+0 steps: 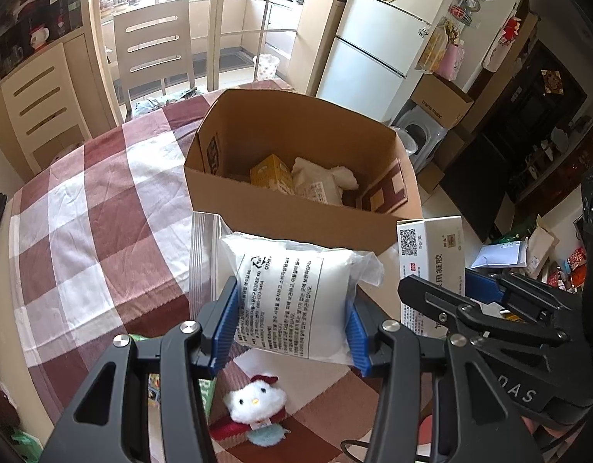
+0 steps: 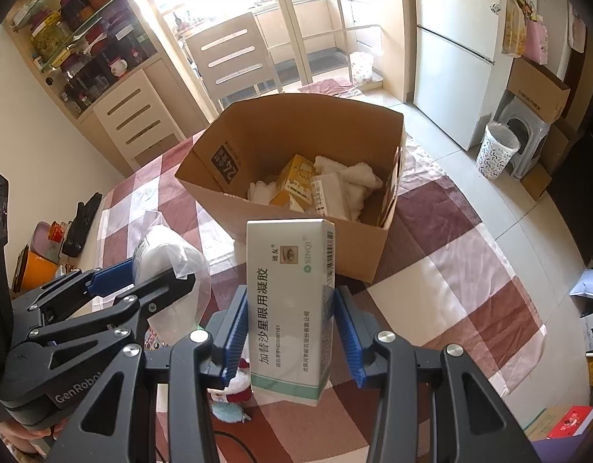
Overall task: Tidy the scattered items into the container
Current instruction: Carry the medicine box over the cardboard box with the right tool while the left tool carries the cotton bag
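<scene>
My left gripper (image 1: pixel 290 328) is shut on a white plastic pouch (image 1: pixel 292 297) with printed text and holds it above the table, just short of the open cardboard box (image 1: pixel 296 216). My right gripper (image 2: pixel 290 332) is shut on a white and green medicine box (image 2: pixel 288 308), also held in front of the cardboard box (image 2: pixel 296 239). The medicine box shows in the left wrist view (image 1: pixel 431 262), and the pouch in the right wrist view (image 2: pixel 173 270). Inside the box lie a yellow carton (image 2: pixel 294 183) and white cloth (image 2: pixel 354 177). A white plush toy (image 1: pixel 254 405) lies on the table below my left gripper.
The table wears a red and white checked cloth (image 1: pixel 103 231). A chair (image 1: pixel 153 46) stands behind it. A green packet (image 1: pixel 207 393) lies under my left gripper. A fridge (image 1: pixel 373 38) and a patterned bin (image 2: pixel 497 150) stand on the floor to the right.
</scene>
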